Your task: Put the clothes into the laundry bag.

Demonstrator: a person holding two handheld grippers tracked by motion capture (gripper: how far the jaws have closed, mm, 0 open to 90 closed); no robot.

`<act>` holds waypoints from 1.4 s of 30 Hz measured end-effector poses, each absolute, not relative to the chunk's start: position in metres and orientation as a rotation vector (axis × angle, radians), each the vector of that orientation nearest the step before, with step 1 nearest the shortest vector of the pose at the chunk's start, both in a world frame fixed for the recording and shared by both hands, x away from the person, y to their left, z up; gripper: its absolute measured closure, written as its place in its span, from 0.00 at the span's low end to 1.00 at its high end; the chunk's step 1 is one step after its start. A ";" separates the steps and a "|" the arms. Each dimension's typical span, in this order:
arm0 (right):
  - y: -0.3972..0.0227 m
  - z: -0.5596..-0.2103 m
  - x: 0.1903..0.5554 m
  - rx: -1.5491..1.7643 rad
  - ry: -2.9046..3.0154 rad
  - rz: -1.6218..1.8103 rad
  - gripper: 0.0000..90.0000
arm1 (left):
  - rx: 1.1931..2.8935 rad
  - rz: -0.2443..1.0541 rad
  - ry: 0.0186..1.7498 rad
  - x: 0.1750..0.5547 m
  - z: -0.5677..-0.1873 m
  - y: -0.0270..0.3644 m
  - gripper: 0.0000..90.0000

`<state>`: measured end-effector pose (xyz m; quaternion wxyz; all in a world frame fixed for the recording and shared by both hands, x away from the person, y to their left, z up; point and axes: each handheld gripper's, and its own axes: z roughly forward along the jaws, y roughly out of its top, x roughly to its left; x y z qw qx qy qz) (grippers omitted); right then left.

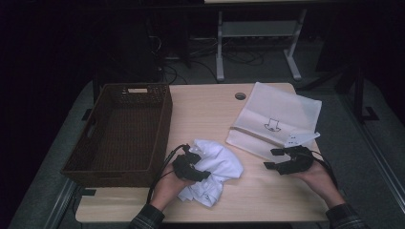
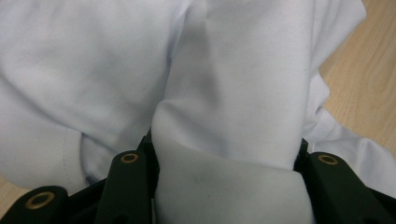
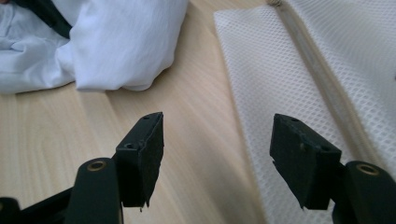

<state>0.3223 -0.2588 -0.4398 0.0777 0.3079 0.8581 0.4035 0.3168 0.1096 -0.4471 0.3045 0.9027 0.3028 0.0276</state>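
Wood-topped table [image 1: 210, 109] is what we see first from the high view, with a dark wicker basket [image 1: 98, 162] along its left side and a flat white mesh bag [image 1: 267, 109], printed with a small dark emblem, lying at the right rear. Between them, near the front edge, sits a crumpled white garment [image 1: 217, 164]. Our left gripper [image 1: 199, 174] rests on that garment's left part with the left hand [image 1: 167, 183] behind it, and the right gripper [image 1: 269, 158] is held just above the table beside the bag's near edge, its jaws pointing left with a gap between them. In the left gripper view we find a thick fold of the white garment [image 2: 229, 93] bulging up between the two black jaws, which press it from both sides, so the gripper is clamped on the cloth; bare table [image 2: 364, 70] shows at the right. In the right gripper view the jaws stand well apart and hold nothing, one over bare table [image 3: 196, 140] and the other over the mesh bag [image 3: 280, 74], perhaps hovering rather than touching, though we cannot be sure. The garment [image 3: 121, 42] lies at the upper left.
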 end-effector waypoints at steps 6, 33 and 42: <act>-0.263 -0.438 0.335 0.922 2.547 1.234 0.39 | 2.362 0.063 0.821 0.317 -0.448 0.112 0.58; -0.282 -0.431 0.397 1.023 2.481 1.172 0.44 | 2.364 0.066 0.827 0.317 -0.450 0.111 0.58; -0.286 -0.444 0.408 0.996 2.521 1.106 0.43 | 2.365 0.065 0.825 0.317 -0.450 0.111 0.58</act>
